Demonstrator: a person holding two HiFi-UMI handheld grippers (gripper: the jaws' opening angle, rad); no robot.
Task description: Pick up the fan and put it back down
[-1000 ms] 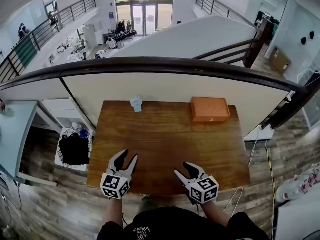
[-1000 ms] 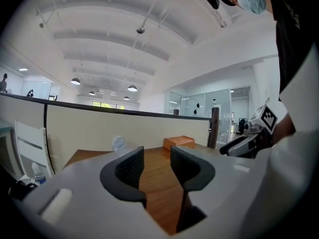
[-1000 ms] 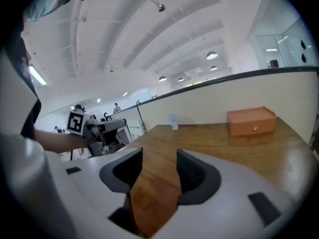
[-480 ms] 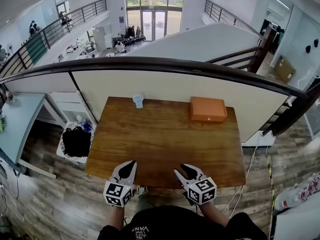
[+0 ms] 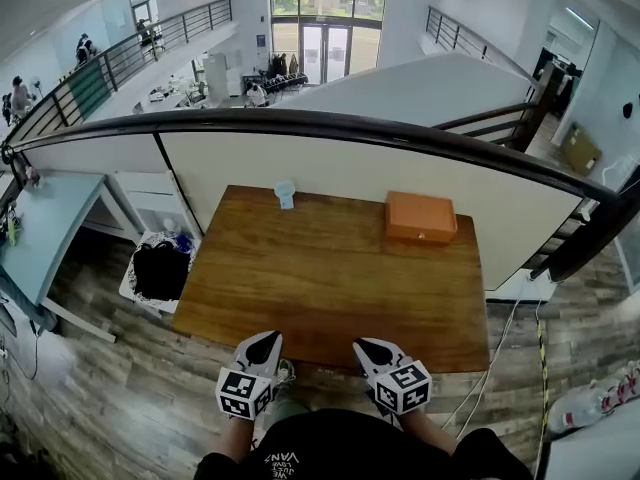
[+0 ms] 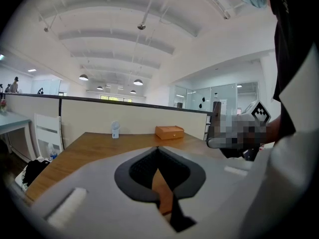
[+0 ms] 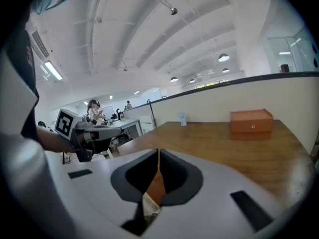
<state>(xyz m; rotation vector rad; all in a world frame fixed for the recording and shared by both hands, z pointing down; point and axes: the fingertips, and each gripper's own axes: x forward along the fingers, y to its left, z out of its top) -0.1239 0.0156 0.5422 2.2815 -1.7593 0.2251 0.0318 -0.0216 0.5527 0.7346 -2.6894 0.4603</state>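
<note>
My left gripper (image 5: 264, 339) is closed tight on nothing at the near edge of the table (image 5: 330, 278). My right gripper (image 5: 371, 346) beside it has just been closing, and its jaws now meet with nothing between them. The small white fan (image 5: 286, 194) stands upright at the table's far edge, well apart from both.

Your small pale plastic desk fan (image 5: 286, 194) stands upright at the far edge of the brown wooden table (image 5: 330, 288), a little left of the table's middle and just in front of the cream wall panel (image 5: 330, 173). You can see a rounded head on a short base; finer detail is too small to tell. It sits well apart from the orange box (image 5: 420, 217) to its right.
</note>
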